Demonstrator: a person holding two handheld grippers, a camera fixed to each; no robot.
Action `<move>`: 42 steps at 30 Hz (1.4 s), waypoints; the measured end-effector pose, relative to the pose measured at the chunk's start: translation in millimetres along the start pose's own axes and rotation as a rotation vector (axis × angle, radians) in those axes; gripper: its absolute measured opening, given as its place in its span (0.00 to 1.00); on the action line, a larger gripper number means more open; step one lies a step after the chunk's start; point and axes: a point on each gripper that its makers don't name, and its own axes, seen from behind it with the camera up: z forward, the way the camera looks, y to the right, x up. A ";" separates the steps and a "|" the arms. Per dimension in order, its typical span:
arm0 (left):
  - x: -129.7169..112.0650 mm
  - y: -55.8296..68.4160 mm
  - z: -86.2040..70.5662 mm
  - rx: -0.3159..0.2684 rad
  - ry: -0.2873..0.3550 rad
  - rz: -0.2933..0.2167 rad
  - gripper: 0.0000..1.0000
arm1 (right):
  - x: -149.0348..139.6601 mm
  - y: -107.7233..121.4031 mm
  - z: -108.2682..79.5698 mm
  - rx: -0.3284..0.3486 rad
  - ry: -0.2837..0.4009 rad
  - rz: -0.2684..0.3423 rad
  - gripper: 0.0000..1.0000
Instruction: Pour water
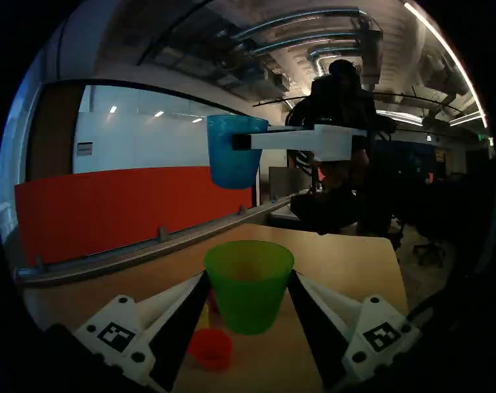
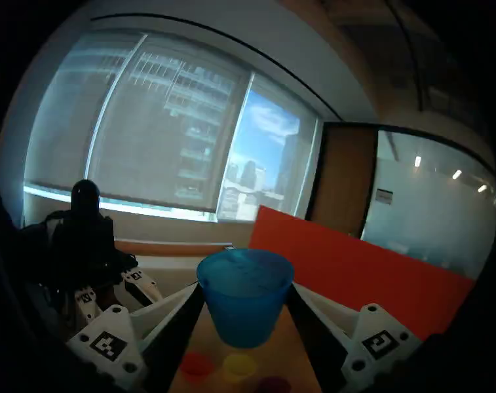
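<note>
Blue cup (image 2: 246,295): where is it? (A)

Right gripper view: upright, rim level, held off the bench (image 2: 284,357) in the right gripper (image 2: 246,290). Both fingers (image 2: 162,300) touch its sides, gap down to cup width, cup clamped. (B)

Anything in it? (A)

Can't tell. The inner wall looks mottled, nothing clear. (B)

Left gripper view? (A)

There the blue cup (image 1: 233,152) is high and far, left of a person (image 1: 339,98) in silhouette. The right gripper (image 1: 244,141) extends from the right, one white finger across the cup's side. The cup is upright there too. (B)

Green cup (image 1: 249,285)? (A)

Near, centre, upright, in the left gripper (image 1: 249,278). Its fingers (image 1: 169,293) press on the left and right walls, closed to cup width. Can't tell whether the base touches the bench (image 1: 352,262). The blue cup sits above and beyond it, slightly left, well apart. (B)

Other stuff on the bench? (A)

A red piece (image 1: 210,347) lies near, just left of the green cup's base. A yellow piece (image 1: 203,319) and a purple piece (image 1: 212,298) are partly hidden behind the left finger and the cup. The right gripper view has the red piece (image 2: 196,362), yellow piece (image 2: 238,363) and purple piece (image 2: 272,383) in a row under the blue cup. (B)

Background? (A)

A red wall panel (image 1: 116,209) runs along the bench's far left edge, glass above it. In the right gripper view, a window (image 2: 169,150) with buildings outside. (B)
</note>
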 end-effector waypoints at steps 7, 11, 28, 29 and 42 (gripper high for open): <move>-2.9 -1.1 -0.9 0.002 -0.008 0.003 0.84 | -5.9 4.9 -6.2 -0.005 -0.011 0.042 0.88; -5.4 -0.2 -1.2 -0.001 -0.015 0.002 0.84 | -17.5 7.3 -10.5 -0.013 -0.041 0.039 0.88; -23.6 10.0 6.4 -0.038 -0.070 0.005 0.84 | -70.9 25.9 -38.5 -0.042 -0.147 0.107 0.88; -24.8 10.5 6.9 -0.040 -0.075 0.006 0.84 | -74.0 26.5 -40.4 -0.043 -0.152 0.109 0.88; -47.2 26.0 19.2 -0.084 -0.155 0.026 0.84 | -122.4 24.4 -61.6 -0.024 -0.242 0.138 0.88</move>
